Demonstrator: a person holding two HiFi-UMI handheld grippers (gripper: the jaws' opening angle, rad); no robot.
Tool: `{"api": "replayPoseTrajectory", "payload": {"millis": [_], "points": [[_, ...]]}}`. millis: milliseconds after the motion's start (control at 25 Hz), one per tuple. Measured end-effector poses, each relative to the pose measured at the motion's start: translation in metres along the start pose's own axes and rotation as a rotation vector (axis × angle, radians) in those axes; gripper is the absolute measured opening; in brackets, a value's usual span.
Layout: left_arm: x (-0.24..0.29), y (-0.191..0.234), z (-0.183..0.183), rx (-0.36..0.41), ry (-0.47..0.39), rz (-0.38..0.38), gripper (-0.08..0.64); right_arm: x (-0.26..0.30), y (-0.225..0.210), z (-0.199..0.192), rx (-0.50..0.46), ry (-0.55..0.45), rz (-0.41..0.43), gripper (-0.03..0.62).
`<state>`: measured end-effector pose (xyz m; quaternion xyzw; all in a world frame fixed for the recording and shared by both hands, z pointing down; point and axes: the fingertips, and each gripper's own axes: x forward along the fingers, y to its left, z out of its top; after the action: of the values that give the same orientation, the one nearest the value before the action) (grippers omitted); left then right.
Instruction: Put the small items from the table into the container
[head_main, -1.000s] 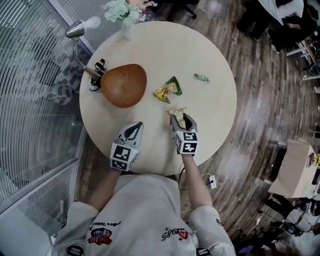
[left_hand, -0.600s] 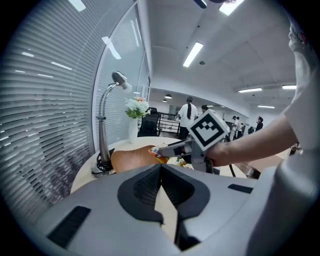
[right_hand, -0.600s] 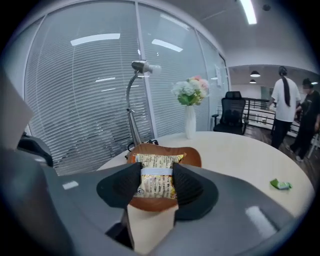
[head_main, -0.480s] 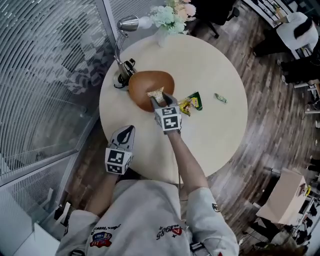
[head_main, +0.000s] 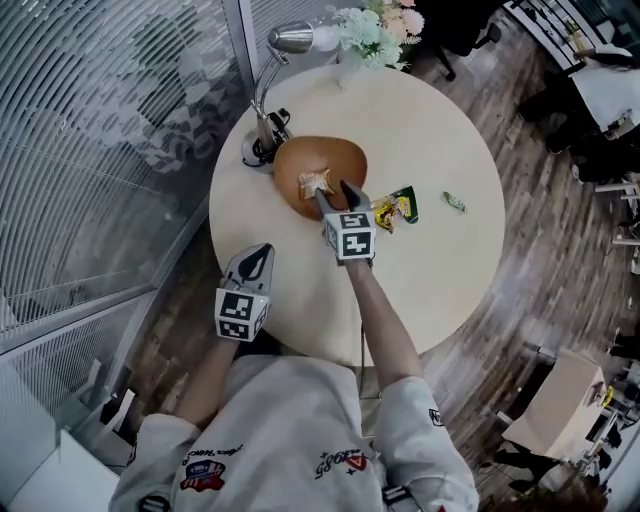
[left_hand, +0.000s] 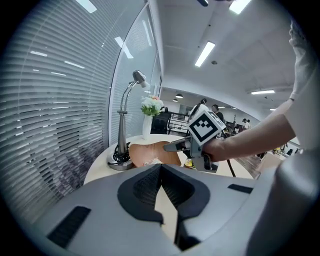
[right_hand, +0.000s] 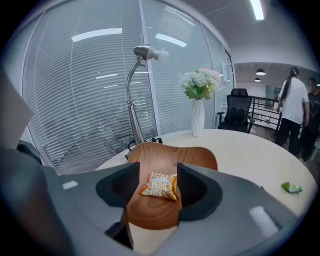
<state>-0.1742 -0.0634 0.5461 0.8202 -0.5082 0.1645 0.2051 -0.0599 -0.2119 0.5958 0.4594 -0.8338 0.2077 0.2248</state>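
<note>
A brown wooden bowl (head_main: 300, 165) sits at the table's far left, beside the lamp. My right gripper (head_main: 335, 192) hangs over its near rim. Its jaws are opening, and a yellow snack packet (right_hand: 160, 185) lies in the bowl (right_hand: 165, 155) between them, with a gap on its left side. The same packet (head_main: 316, 181) shows just past the fingertips from above. My left gripper (head_main: 256, 255) is shut and empty near the table's front edge, pointing at the bowl (left_hand: 150, 150). A yellow and green packet pair (head_main: 395, 207) and a small green candy (head_main: 455, 202) lie to the right.
A desk lamp (head_main: 265, 150) with a cable stands right behind the bowl. A vase of flowers (head_main: 375, 30) is at the far edge of the round table (head_main: 440, 270). Glass walls with blinds run along the left. Office chairs and people are in the distance.
My right gripper has carried the yellow packet from the table's front middle leftward to over the bowl, and the packet now rests in the bowl. My left gripper shifted slightly.
</note>
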Motion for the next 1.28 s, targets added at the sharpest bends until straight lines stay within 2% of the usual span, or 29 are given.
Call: {"api": "replayPoseTrajectory", "payload": {"millis": [280, 560, 760, 1040, 1280], "points": [[0.034, -0.044, 0.012, 0.021, -0.017, -0.121, 0.008, -0.068, -0.027, -0.033, 0.033, -0.045, -0.087, 0.21], [0.071, -0.101, 0.012, 0.116, 0.016, -0.223, 0.007, -0.123, -0.073, -0.077, 0.089, -0.023, -0.184, 0.21], [0.086, -0.135, 0.022, 0.101, 0.005, -0.282, 0.008, -0.151, -0.099, -0.093, 0.121, -0.02, -0.235, 0.21], [0.101, -0.156, 0.015, 0.107, 0.033, -0.31, 0.006, -0.16, -0.124, -0.11, 0.135, 0.006, -0.268, 0.21], [0.105, -0.15, 0.009, 0.112, 0.065, -0.305, 0.007, -0.124, -0.146, -0.117, 0.125, 0.074, -0.262, 0.236]]}}
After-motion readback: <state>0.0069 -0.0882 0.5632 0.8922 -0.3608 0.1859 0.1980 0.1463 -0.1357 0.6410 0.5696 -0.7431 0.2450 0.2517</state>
